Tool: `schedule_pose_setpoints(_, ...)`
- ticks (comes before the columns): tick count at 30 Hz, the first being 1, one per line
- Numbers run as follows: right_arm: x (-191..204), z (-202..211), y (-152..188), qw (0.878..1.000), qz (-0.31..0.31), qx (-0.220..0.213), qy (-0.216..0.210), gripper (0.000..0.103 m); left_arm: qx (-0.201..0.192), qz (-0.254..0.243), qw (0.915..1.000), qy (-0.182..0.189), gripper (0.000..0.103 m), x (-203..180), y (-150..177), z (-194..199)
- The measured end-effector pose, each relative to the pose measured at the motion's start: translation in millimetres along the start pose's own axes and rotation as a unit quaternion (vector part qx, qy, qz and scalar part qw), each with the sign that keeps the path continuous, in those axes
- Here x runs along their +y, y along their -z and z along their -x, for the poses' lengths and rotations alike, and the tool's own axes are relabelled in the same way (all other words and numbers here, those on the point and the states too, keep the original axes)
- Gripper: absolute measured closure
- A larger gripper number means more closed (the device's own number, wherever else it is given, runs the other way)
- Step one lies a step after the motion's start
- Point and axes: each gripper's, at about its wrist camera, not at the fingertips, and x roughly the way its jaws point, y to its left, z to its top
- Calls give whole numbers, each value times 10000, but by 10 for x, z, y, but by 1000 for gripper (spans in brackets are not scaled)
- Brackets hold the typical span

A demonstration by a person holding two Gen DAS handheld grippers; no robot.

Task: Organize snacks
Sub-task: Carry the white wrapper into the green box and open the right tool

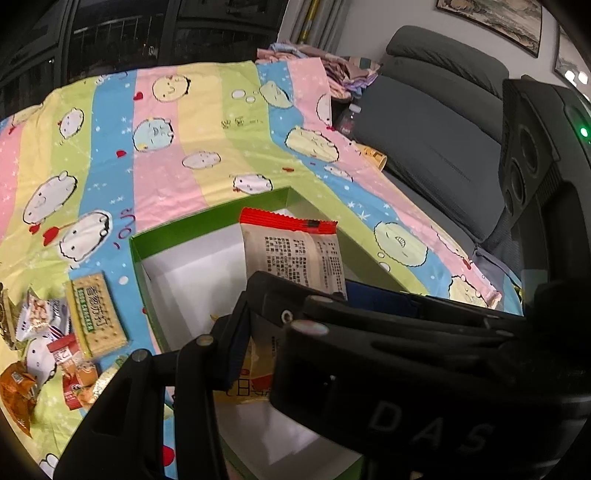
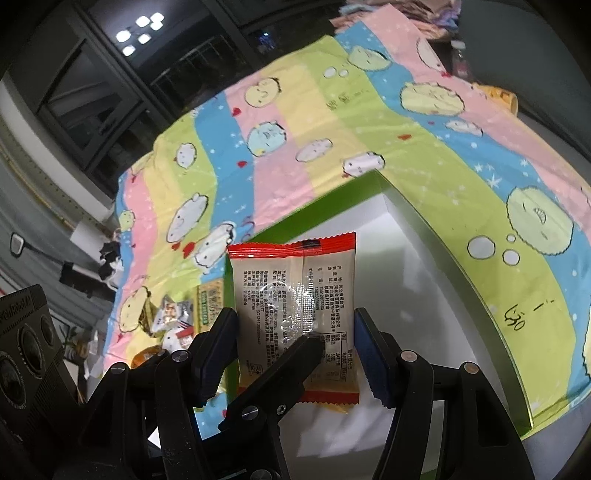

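While the right claw clamps a snack packet, striped cartoon cloth (sofa beside) lies beneath.

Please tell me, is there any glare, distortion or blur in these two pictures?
Left wrist view: fisheye bends the striped cloth; dark corners; the near claw body is soft. Right wrist view: glare on the clear window of the snack packet; ceiling lights reflect in the dark window; the green box edge curves.
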Motion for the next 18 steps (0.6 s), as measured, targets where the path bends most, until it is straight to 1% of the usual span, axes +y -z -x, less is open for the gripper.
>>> schedule_pose_setpoints(13, -170, -211, 6, 9987, -270, 337, 259, 37, 462, 179, 9985, 213, 63, 53, 20, -302)
schedule_pose_setpoints(18, -195, -259, 14, 9978, -313, 435, 378, 37, 574, 239, 9976, 310, 63, 71, 41, -360)
